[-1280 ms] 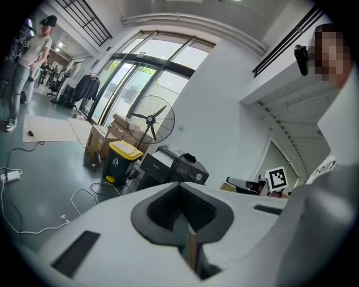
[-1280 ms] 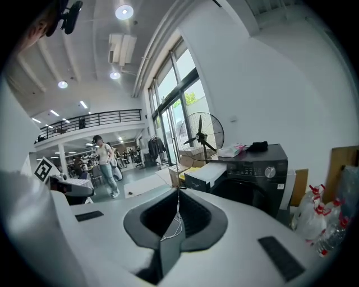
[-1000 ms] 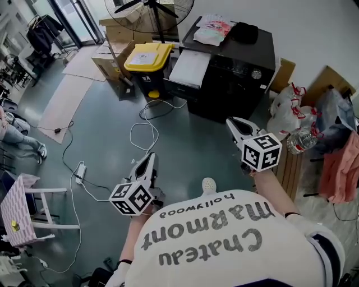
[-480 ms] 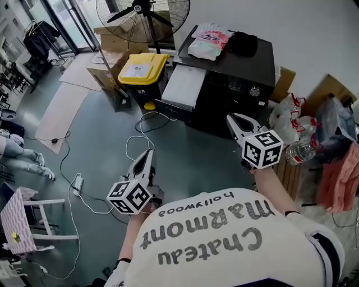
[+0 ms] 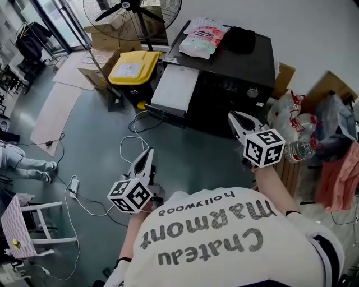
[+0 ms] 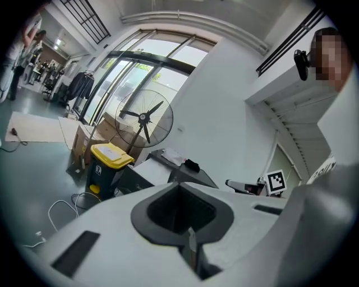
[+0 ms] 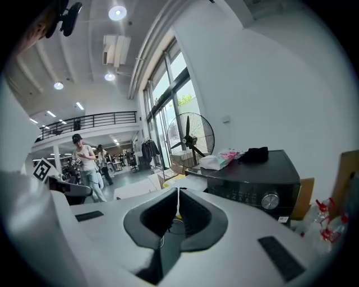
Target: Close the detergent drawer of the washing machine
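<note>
The black washing machine (image 5: 238, 75) stands at the top of the head view, with a pink-and-white bag (image 5: 203, 35) and a black cloth (image 5: 238, 39) on its lid. Its white drawer (image 5: 175, 88) juts out from the front, toward the left. My left gripper (image 5: 148, 154) is shut and empty, over the floor well short of the drawer. My right gripper (image 5: 233, 117), jaws together and empty, hangs just before the machine's front. In the left gripper view the drawer (image 6: 150, 168) lies past the jaws. The right gripper view shows the machine's knob (image 7: 270, 200).
A yellow-lidded bin (image 5: 132, 67) and cardboard boxes stand left of the drawer, a floor fan (image 5: 132, 8) behind them. White cable (image 5: 132, 143) loops on the floor in front of the machine. Bags and plastic bottles (image 5: 294, 126) crowd the right side. A white chair (image 5: 28, 224) is at lower left.
The person has stepped closer: the machine and bin have slid down and nearer in the head view. Both grippers went forward with the person and stayed shut.
</note>
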Action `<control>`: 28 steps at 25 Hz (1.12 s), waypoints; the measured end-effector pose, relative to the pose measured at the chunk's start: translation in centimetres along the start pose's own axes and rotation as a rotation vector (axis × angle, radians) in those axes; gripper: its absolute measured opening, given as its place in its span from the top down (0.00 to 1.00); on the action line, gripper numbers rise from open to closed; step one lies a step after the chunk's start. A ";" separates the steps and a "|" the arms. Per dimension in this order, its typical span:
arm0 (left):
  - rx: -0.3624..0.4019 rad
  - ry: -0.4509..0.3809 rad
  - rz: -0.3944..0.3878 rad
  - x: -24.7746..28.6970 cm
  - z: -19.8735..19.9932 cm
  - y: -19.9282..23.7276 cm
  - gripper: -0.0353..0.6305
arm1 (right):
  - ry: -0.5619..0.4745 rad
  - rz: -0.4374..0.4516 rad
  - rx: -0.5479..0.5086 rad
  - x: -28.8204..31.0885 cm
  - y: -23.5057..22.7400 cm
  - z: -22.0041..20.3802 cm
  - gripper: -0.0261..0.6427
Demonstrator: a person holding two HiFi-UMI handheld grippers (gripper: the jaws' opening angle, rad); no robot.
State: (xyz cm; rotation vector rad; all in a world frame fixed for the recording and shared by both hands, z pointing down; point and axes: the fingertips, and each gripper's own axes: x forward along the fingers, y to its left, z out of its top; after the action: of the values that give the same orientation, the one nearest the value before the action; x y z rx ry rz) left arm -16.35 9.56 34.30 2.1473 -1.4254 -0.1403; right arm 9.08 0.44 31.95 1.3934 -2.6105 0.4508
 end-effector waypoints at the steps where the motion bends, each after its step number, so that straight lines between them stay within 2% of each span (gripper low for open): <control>1: -0.004 0.017 0.005 0.1 -0.6 0.2 0.94 | 0.014 0.000 0.008 0.1 -0.1 -0.7 0.91; 8: -0.009 0.094 0.015 1.3 -2.4 1.8 0.94 | 0.082 -0.023 0.062 0.7 -0.8 -4.3 0.91; 12: -0.022 0.113 -0.007 3.2 -2.5 3.8 0.94 | 0.093 -0.064 0.073 1.9 -1.7 -4.7 0.91; 19: -0.096 0.182 -0.013 6.4 -2.9 8.2 0.94 | 0.126 -0.162 0.109 3.0 -3.0 -5.0 0.91; 24: -0.174 0.201 -0.012 9.3 -3.4 12.2 0.94 | 0.150 -0.201 0.102 4.0 -3.1 -4.7 0.91; 28: -0.212 0.251 0.003 11.8 -4.3 15.1 0.93 | 0.163 -0.228 0.112 4.7 -3.5 -4.6 0.91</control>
State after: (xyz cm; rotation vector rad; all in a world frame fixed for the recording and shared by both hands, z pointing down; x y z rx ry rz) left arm -21.99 -3.43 47.93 1.9151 -1.2124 -0.0187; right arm 9.27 -3.55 38.21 1.5928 -2.2969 0.6554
